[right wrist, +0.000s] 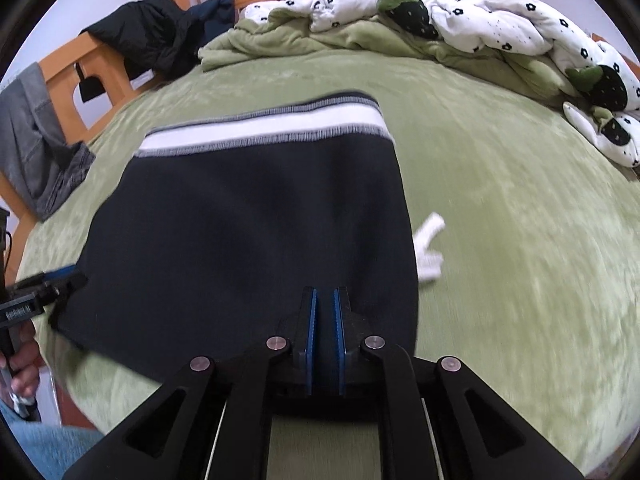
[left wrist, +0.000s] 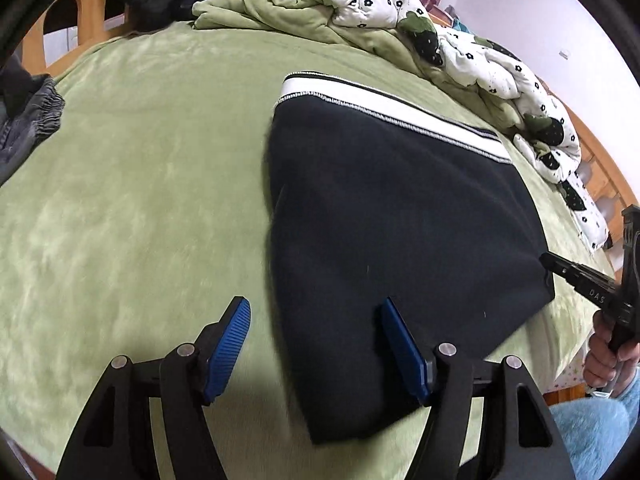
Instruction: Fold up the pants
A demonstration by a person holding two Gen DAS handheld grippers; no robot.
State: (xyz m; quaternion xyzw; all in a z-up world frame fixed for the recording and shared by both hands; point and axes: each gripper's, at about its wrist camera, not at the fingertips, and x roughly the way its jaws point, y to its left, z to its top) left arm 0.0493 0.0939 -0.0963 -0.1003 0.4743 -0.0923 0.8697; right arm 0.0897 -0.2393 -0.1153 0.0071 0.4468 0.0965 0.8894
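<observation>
The pants [left wrist: 400, 220] are dark, matt knit cloth with a white ribbed waistband [left wrist: 384, 108]. The green cover [left wrist: 140, 180] looks like soft, plushy fleece. The quilt [right wrist: 500, 20] is puffy printed cotton. The bed frame [right wrist: 64, 72] is smooth varnished wood. The left gripper [left wrist: 316, 344] is matt black plastic with ribbed blue rubbery pads [left wrist: 230, 344] and shiny metal pins.

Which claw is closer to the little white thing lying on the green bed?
Right. The right claw is over the dark pants near the white thing. The left claw is at the pants' opposite side.
</observation>
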